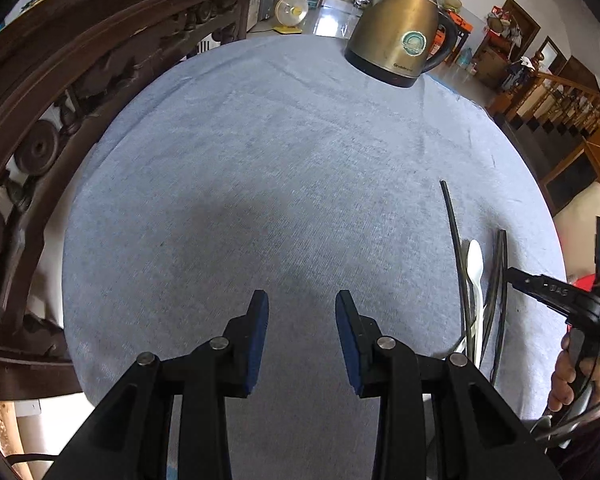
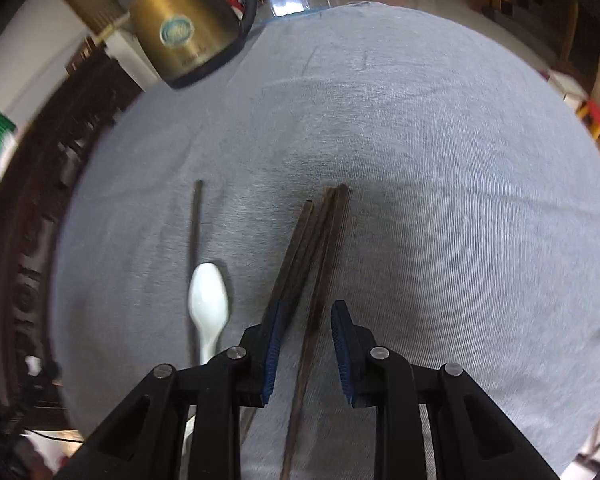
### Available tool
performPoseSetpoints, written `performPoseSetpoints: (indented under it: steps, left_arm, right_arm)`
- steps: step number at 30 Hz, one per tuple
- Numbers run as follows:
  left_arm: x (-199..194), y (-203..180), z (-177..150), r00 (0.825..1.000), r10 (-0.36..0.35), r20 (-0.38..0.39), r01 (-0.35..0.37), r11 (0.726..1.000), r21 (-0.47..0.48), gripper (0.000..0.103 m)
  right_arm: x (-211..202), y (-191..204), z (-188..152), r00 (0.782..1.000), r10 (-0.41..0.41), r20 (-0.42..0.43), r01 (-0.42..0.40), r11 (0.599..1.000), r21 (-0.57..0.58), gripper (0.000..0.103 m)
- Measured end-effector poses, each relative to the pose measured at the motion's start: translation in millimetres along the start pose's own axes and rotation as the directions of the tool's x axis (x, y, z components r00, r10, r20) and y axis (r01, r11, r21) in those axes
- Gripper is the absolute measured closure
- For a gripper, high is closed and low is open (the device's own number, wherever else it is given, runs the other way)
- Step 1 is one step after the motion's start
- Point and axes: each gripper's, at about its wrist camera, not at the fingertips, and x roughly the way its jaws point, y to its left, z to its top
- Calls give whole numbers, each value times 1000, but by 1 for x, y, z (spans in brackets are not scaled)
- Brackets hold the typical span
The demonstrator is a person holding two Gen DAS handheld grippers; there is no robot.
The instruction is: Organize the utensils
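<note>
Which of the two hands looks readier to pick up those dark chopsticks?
Probably the right: the right gripper hangs over the chopsticks, one lying between its open jaws. The left gripper is over bare cloth.

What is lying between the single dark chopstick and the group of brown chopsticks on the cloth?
The white spoon lies between the single chopstick and the chopstick group, close beside the single one. The right wrist view shows this best; the left wrist view confirms it.

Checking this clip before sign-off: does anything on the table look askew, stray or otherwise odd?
One dark chopstick lies alone left of the white spoon, apart from the other chopsticks bunched to its right, which fan apart rather than lying parallel. A brass kettle sits at the far edge of the grey cloth. Nothing looks spilled or damaged.
</note>
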Motion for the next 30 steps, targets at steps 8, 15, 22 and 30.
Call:
performPoseSetpoints:
  steps: [8,15,22,30]
  left_arm:
    - [18,-30,34,999,-33,-11,34,995,93,68]
    - [67,-90,88,975,-143,-170,171,972,164,67]
    - [113,-147,117,941,-158,-300,215,962,168,55]
    - [150,-168,126,932,-89,-351,138,983,118,55]
  right_arm:
    - [9,-10,3,986,-165,27,167,982,-87,92]
    - [5,-41,28,998,-62,-17,62,998,4,90]
    - [16,-48,60,997,-60,-49,61,998,23,89]
    - [38,-28,94,986,-129,-104,125,991,-44,89]
